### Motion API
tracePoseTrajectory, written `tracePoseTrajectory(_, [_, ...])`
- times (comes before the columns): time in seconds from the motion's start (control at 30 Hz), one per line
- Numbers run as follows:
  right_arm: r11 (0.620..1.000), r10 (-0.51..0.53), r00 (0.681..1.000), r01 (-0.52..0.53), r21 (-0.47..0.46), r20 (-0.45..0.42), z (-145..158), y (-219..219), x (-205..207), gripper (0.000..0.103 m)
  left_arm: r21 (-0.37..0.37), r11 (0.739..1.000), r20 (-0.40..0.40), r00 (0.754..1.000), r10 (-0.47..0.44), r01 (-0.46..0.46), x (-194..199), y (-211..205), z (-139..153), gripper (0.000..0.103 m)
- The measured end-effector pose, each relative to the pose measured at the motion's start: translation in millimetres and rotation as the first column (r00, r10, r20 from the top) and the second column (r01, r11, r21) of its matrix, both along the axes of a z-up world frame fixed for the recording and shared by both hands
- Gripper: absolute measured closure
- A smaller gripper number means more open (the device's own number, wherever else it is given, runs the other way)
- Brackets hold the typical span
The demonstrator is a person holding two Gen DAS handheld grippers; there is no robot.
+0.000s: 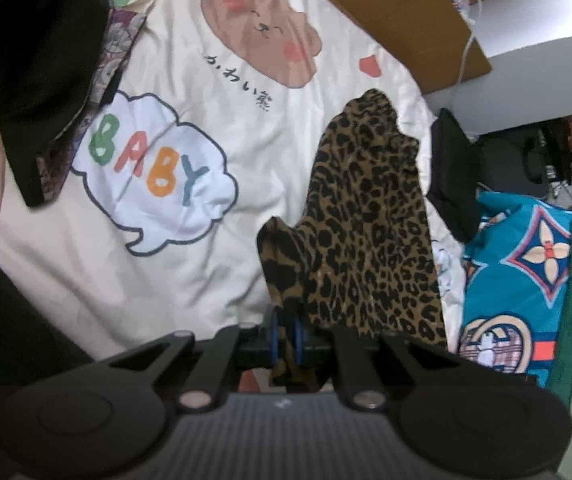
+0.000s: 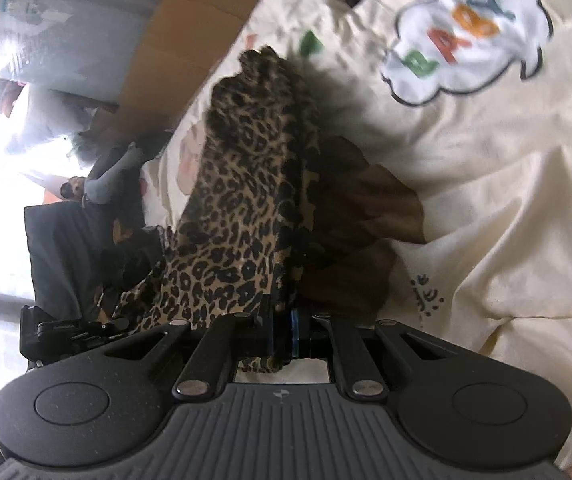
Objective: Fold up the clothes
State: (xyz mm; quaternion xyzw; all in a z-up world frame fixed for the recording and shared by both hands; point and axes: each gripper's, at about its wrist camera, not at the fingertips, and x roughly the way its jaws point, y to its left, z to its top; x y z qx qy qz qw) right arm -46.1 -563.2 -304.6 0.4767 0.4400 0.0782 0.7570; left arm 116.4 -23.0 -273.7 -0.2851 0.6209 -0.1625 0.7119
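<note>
My left gripper (image 1: 285,334) hides the pinched edge of the leopard-print garment (image 1: 370,220) between its pads. In the right wrist view the garment covers part of the cream bedsheet (image 2: 486,200), and the bright clutter at far left blurs beyond telling.

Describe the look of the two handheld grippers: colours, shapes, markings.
Both look alike. The left gripper and right gripper each have a dark grey ribbed body with a small pale logo, two round black discs at the sides, and black linkage bars joined by silver rivets. The fingers carry blue-edged pads. No cables or sleeves show.
</note>
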Motion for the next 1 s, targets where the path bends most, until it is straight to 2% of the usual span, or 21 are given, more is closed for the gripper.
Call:
tracePoseTrajectory(0.27, [0.999,0.035,0.999,-0.034,-0.005,0.026,26,5,-22,0.097,-0.032,0.999,-0.02,1.0,0.009,-0.01,-30,15,3,0.095])
tracePoseTrajectory(0.43, [0.998,0.05,0.998,-0.051,0.021,0.022,25,17,-36,0.097,-0.052,0.999,-0.033,0.999,0.014,-0.016,-49,24,6,0.095])
tracePoseTrajectory(0.57, [0.998,0.045,0.999,-0.046,0.051,0.022,17,21,-40,0.097,-0.081,0.996,-0.01,1.0,0.026,-0.026,-50,25,9,0.095])
tracePoseTrajectory(0.8, [0.995,0.007,0.996,-0.017,0.101,0.089,12,15,-38,0.097,-0.118,0.984,-0.045,0.991,0.126,-0.13,-39,35,2,0.095])
tracePoseTrajectory(1.0, [0.987,-0.042,0.991,0.022,0.161,0.124,1,3,-32,0.097,-0.188,0.956,-0.054,0.974,0.22,-0.227,-29,45,-9,0.095])
